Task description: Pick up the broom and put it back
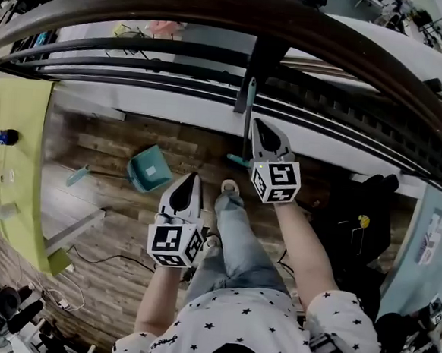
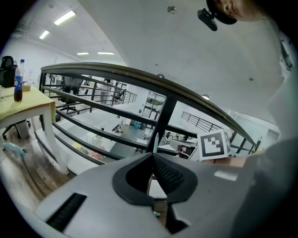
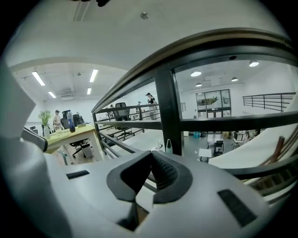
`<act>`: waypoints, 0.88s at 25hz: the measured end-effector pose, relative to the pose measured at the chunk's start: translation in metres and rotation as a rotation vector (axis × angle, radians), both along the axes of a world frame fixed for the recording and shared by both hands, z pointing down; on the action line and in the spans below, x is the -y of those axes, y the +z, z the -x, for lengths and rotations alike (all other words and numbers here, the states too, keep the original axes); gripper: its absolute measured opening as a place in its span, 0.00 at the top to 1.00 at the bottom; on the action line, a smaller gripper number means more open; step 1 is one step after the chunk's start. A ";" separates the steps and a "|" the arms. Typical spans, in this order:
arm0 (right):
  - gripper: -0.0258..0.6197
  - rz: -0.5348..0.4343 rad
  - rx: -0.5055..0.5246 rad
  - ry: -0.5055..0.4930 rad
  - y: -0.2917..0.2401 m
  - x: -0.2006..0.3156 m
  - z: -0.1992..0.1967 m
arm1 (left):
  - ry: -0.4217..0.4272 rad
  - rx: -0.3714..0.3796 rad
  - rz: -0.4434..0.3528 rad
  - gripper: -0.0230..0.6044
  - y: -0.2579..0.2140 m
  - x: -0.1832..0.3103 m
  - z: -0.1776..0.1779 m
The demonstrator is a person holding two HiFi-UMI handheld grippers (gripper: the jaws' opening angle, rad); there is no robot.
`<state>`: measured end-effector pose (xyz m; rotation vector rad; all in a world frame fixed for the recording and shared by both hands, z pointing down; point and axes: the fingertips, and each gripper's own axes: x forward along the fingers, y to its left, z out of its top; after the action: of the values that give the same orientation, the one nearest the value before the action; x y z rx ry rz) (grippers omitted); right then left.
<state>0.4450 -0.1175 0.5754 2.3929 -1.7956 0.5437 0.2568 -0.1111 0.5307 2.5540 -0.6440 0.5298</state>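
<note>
The broom (image 1: 248, 109) stands upright against the dark post of the railing (image 1: 219, 4), its teal handle up and its teal head (image 1: 237, 160) on the wooden floor. My right gripper (image 1: 258, 124) is shut and empty, its tip just right of the handle. My left gripper (image 1: 193, 177) is lower and further left, also shut with nothing in it. In the left gripper view the broom's pale handle top (image 2: 155, 141) shows just past the closed gripper (image 2: 152, 156). The right gripper view shows the handle top (image 3: 169, 146) beyond the closed gripper (image 3: 151, 154).
A teal dustpan (image 1: 149, 168) with a long handle lies on the floor to the left. A green table (image 1: 15, 125) with a bottle (image 1: 3, 136) stands at the far left. A black bag (image 1: 363, 213) sits at the right. The person's shoe (image 1: 229, 187) is near the broom head.
</note>
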 end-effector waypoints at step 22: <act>0.75 0.171 -0.003 0.043 0.100 0.065 -0.057 | -0.012 0.020 0.041 0.94 0.029 0.036 -0.030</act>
<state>0.5019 -0.1822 0.6753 2.3202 -1.6281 0.6688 0.2869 -0.1467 0.5598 2.5080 -0.6479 0.5595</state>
